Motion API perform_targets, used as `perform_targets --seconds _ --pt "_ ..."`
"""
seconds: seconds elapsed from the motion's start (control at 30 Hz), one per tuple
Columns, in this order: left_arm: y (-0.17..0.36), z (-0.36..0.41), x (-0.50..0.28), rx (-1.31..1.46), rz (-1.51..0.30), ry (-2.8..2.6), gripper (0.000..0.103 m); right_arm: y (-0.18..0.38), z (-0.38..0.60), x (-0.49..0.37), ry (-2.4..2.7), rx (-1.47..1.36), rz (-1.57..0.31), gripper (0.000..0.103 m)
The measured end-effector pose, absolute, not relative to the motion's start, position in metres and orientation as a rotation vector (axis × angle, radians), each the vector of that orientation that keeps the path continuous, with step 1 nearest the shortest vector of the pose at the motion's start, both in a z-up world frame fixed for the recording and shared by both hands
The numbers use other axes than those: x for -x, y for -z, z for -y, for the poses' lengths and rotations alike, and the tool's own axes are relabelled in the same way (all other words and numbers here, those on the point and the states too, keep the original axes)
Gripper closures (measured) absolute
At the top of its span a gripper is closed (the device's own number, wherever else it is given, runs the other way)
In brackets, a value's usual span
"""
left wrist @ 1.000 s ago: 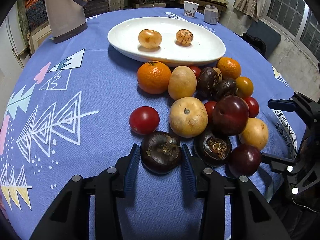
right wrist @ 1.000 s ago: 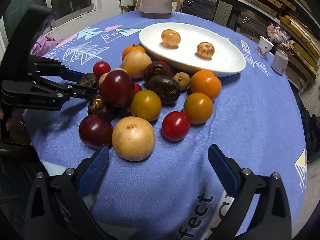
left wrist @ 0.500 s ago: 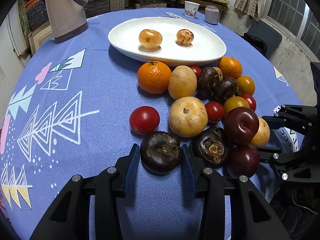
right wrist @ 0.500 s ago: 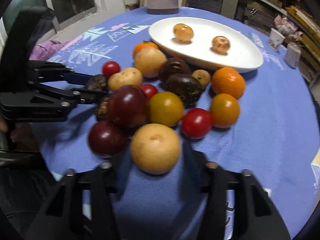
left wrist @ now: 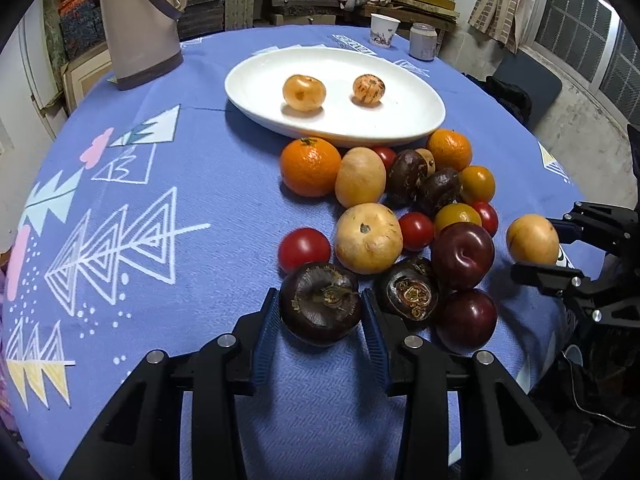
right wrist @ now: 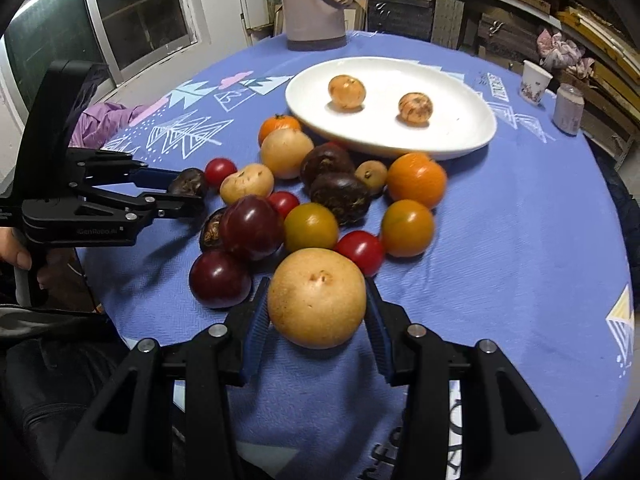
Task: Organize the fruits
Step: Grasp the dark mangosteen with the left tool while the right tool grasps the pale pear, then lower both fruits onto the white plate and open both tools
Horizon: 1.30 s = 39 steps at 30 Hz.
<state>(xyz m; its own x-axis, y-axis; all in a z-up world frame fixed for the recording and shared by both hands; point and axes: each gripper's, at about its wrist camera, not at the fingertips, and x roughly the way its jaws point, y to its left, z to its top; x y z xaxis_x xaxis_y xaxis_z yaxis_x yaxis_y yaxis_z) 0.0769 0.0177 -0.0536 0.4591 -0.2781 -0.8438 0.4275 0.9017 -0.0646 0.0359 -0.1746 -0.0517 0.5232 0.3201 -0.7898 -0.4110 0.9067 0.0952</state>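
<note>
A heap of mixed fruit lies on the blue tablecloth in front of a white oval plate (left wrist: 416,120) that holds two small orange-brown fruits (left wrist: 304,93). My left gripper (left wrist: 320,312) is shut on a dark brown mangosteen (left wrist: 320,308), lifted slightly at the heap's near edge. It also shows in the right wrist view (right wrist: 188,188). My right gripper (right wrist: 316,308) is shut on a round tan pear (right wrist: 316,298), seen in the left wrist view (left wrist: 532,244) held clear of the heap. The plate shows in the right wrist view (right wrist: 472,136).
Oranges (left wrist: 310,166), red tomatoes (left wrist: 304,249), dark plums (left wrist: 462,255), tan pears (left wrist: 368,238) and mangosteens (left wrist: 412,292) crowd the heap. A beige jug (left wrist: 136,28) stands at the back left. A cup (left wrist: 384,30) and a jar (left wrist: 424,40) stand behind the plate.
My right gripper closed on the tan pear and drew it away from the heap. My left gripper kept its hold on the mangosteen and lifted it slightly.
</note>
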Motion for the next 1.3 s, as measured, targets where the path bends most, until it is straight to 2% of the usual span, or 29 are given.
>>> perform_targets --seconds 0.47,0.8,1.03,1.3 --pt "0.016 -0.022 -0.079 -0.201 -0.919 0.407 0.062 0.011 0.212 -0.046 -0.348 0.116 -0.82 0.059" --pt "-0.015 0.005 -0.133 -0.22 -0.861 0.417 0.062 -0.021 0.214 -0.101 -0.361 0.107 -0.76 0.059" --pt "0.003 0.032 -0.196 -0.205 -0.924 0.401 0.062 -0.006 0.207 -0.173 -0.38 0.055 -0.839 0.059" --pt "0.03 0.043 -0.226 -0.197 -1.002 0.408 0.062 0.029 0.196 -0.216 -0.404 0.075 -0.919 0.059"
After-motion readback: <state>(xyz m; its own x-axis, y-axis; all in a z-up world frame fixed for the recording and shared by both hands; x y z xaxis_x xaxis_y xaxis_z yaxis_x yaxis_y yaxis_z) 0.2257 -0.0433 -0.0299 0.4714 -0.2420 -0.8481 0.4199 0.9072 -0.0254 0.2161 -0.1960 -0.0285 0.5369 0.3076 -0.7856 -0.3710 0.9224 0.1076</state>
